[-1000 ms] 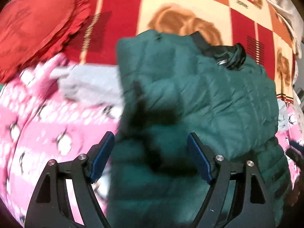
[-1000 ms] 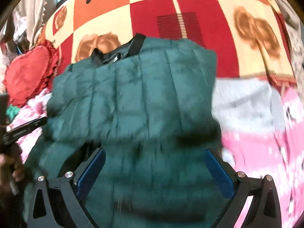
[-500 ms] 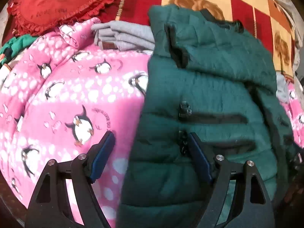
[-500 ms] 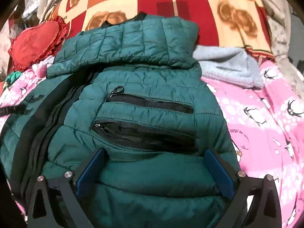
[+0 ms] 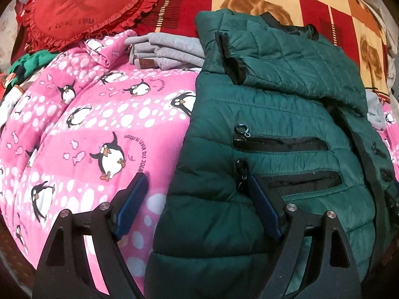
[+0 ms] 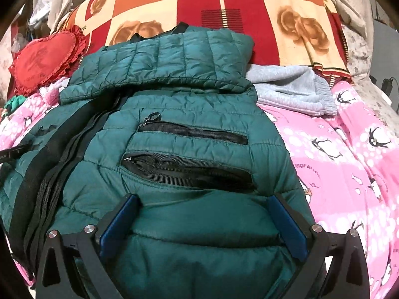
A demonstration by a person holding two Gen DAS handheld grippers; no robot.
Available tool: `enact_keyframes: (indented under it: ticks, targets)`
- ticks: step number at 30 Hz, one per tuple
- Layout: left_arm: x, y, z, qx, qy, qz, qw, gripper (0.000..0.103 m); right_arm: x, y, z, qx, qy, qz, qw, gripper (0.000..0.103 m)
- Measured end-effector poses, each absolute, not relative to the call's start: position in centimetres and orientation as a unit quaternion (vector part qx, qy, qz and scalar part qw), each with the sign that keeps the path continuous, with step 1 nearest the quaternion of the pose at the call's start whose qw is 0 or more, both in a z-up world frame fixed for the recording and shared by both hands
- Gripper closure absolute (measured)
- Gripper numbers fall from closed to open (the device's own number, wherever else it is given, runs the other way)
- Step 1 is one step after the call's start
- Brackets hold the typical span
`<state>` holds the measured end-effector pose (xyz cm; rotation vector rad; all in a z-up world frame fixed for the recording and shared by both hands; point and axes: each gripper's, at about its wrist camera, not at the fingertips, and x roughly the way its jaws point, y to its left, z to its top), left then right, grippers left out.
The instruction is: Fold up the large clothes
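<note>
A dark green quilted puffer jacket (image 5: pixel 286 114) lies on a pink penguin blanket, front up, two black zip pockets showing, its sleeves folded across the top. My left gripper (image 5: pixel 197 186) is open, straddling the jacket's left edge near the hem, one finger over the blanket. In the right wrist view the jacket (image 6: pixel 174 114) fills the middle. My right gripper (image 6: pixel 203 206) is open and wide over the jacket's lower front, just below the lower pocket. Neither gripper holds any fabric.
A pink penguin blanket (image 5: pixel 87 129) covers the bed. A folded grey garment (image 5: pixel 169 49) lies behind the jacket, also in the right wrist view (image 6: pixel 291 87). A red heart-shaped frilled cushion (image 5: pixel 82 10) sits at the back left on a red-and-cream checked rose blanket (image 6: pixel 249 12).
The jacket's upper part has come down and settled flat on the bed. Both grippers have pulled back toward the hem, still open.
</note>
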<state>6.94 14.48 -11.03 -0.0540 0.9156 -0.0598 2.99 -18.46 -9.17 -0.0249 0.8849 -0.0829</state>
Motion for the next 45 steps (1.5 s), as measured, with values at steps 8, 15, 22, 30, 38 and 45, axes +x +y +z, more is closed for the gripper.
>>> enact_keyframes:
  ticks: [8, 15, 22, 30, 38, 45]
  targets:
    - [6.9, 14.5, -11.1, -0.026, 0.435, -0.018, 0.900, 0.019, 3.0, -18.3, -9.4, -0.016, 0.421, -0.048, 0.905, 0.000]
    - [6.9, 14.6, -11.1, -0.031, 0.435, -0.016, 0.900, 0.019, 3.5, -17.7, -9.1, -0.013, 0.444, -0.087, 0.892, 0.000]
    - [7.4, 14.9, -11.1, -0.038, 0.447, -0.023, 0.893, 0.017, 2.7, -17.2, -8.8, -0.013, 0.451, -0.111, 0.886, 0.000]
    - [8.2, 15.1, -10.9, -0.059, 0.474, -0.005, 0.878, 0.017, 2.8, -17.7, -9.3, -0.013, 0.431, -0.085, 0.898, 0.000]
    - [7.3, 14.6, -11.0, -0.055, 0.475, 0.021, 0.878, 0.016, 2.5, -17.8, -9.4, -0.008, 0.422, -0.079, 0.903, 0.000]
    - [7.0, 14.7, -11.3, -0.062, 0.454, 0.019, 0.889, 0.011, 2.3, -18.8, -7.2, 0.010, 0.432, -0.070, 0.899, 0.000]
